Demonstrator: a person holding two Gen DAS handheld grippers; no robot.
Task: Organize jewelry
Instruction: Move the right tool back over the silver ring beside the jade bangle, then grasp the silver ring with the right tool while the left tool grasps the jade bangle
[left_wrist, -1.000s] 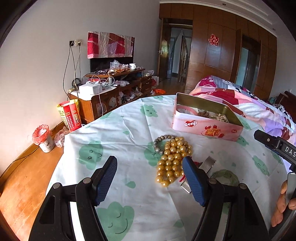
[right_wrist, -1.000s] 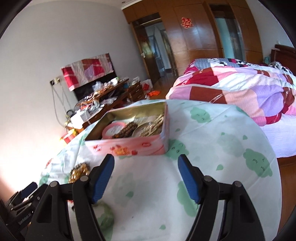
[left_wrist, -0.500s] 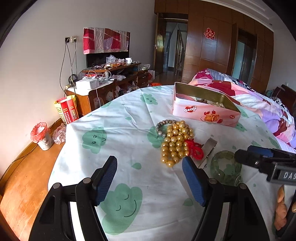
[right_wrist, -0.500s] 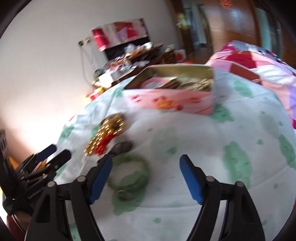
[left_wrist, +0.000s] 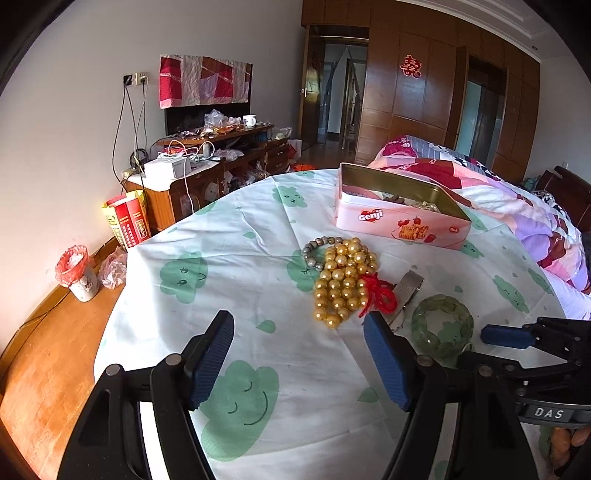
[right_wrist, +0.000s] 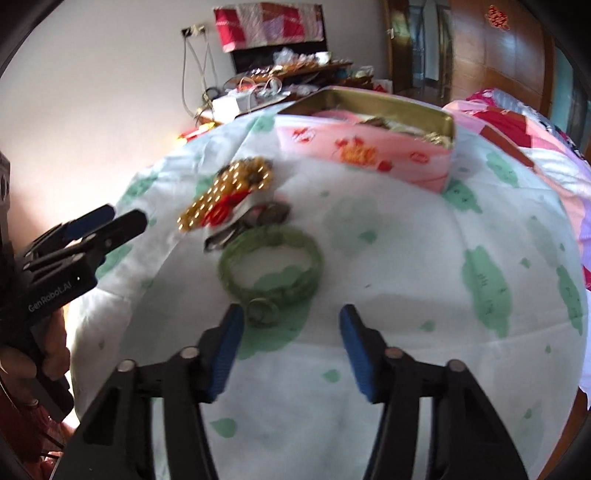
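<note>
My left gripper sits low over the tablecloth, jaws spread wide, nothing between them. Ahead of it, going left to right in the left wrist view: grey bead bracelet touching the gold bead strand, which lies in a heap with a red cord tassel at its right edge. Just beside the tassel, a grey metal-mesh band, partly hidden by my left gripper's right finger. Next right, the green bangle flat on the cloth, near the band, contact unclear. Beyond the pile, well apart, the pink tin stands open with jewelry inside, contents too small to sort out. My right gripper also has jaws apart and empty, its tips just short of the green bangle. A small ring lies against the bangle's near side, next to the left fingertip. Right wrist view is blurred. Bed with patchwork quilt at far right, behind the table.
</note>
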